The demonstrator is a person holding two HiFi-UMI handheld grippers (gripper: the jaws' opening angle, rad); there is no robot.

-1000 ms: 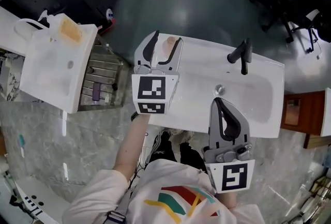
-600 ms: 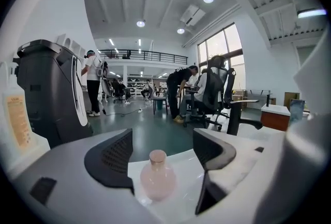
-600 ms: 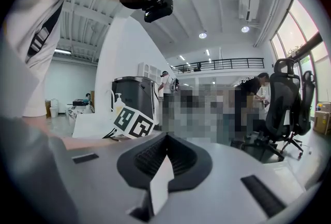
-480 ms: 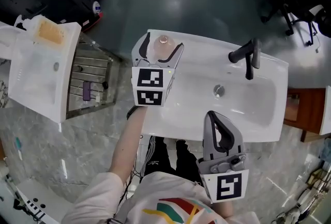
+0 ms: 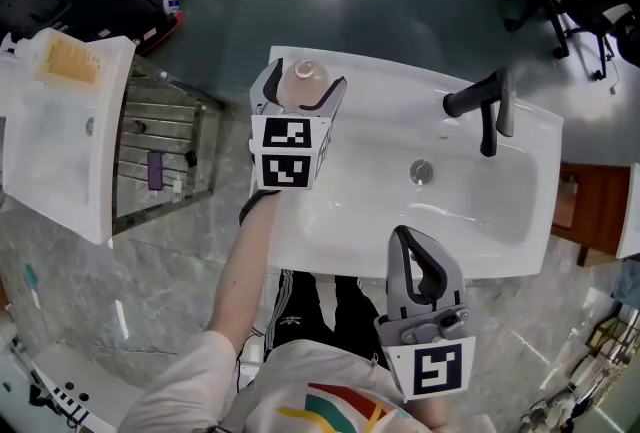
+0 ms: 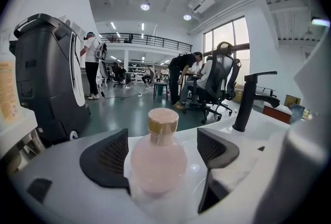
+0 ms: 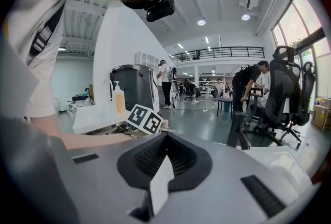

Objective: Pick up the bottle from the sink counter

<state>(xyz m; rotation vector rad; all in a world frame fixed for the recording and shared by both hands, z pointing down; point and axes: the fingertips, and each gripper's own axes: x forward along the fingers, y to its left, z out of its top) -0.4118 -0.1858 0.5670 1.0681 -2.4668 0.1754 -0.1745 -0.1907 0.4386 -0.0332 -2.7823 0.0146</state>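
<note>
Your left gripper [image 5: 304, 83] is wide open. Its jaws have just been opening, and the bottle [image 6: 158, 158] stands between them. The pads [image 6: 106, 158] sit just beside it and do not squeeze it.

The bottle stands straight up on the far left corner of the white sink counter [image 5: 370, 211].

In the head view you see only the bottle's round top. The left gripper view shows more: a round, cloudy pink belly, a gold band at the neck and a pink cap. It also shows that the two black pads have a bumpy grid on them.

Your right gripper [image 7: 164, 158] is closed tight with nothing in it. It hangs near the front edge of the sink.

Only the head view shows the one small round drain [image 5: 422, 171]. There is one smooth black tap [image 5: 480, 106], one bottle and two grippers.
</note>
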